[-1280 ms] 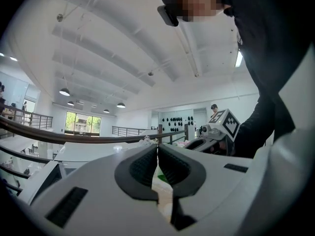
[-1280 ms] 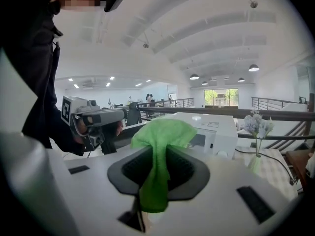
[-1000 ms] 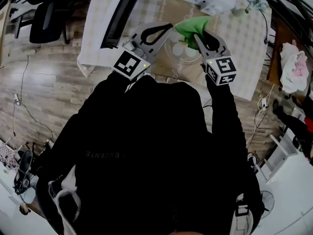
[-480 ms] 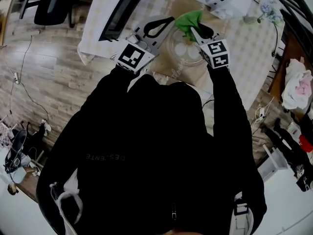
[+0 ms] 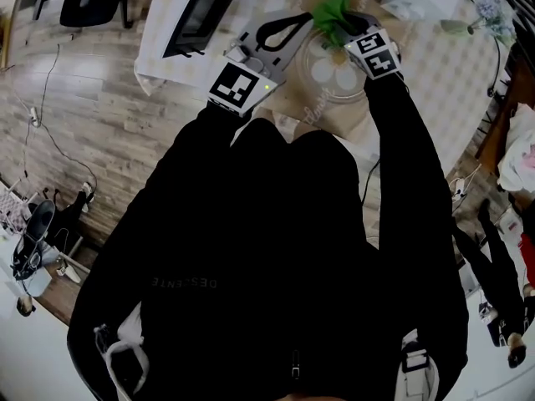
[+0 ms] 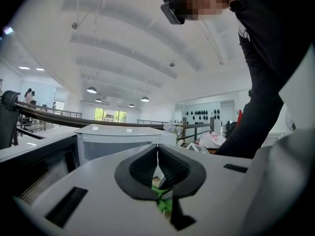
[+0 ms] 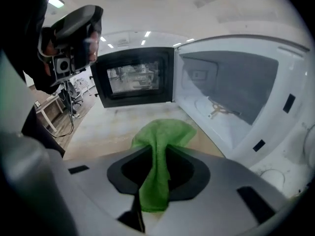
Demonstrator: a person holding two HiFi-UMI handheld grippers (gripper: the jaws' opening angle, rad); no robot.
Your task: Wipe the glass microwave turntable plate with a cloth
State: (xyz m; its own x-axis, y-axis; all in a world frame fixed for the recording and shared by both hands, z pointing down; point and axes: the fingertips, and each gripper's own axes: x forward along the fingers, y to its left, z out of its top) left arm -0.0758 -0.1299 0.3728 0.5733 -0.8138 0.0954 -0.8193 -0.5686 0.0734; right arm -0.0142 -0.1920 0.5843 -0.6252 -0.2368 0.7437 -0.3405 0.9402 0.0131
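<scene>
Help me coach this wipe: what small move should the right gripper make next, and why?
Probably drag the cloth toward the person, across the plate. The right gripper is shut on the cloth, which hangs at the plate's far rim near the open microwave. Most of the glass lies on the near side of the cloth, so a pull that way should cover it.

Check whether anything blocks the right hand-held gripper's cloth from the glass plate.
Nothing visible. The right hand-held gripper clamps the green cloth over the glass plate at its far rim; the left hand-held gripper sits beside its left edge.
</scene>
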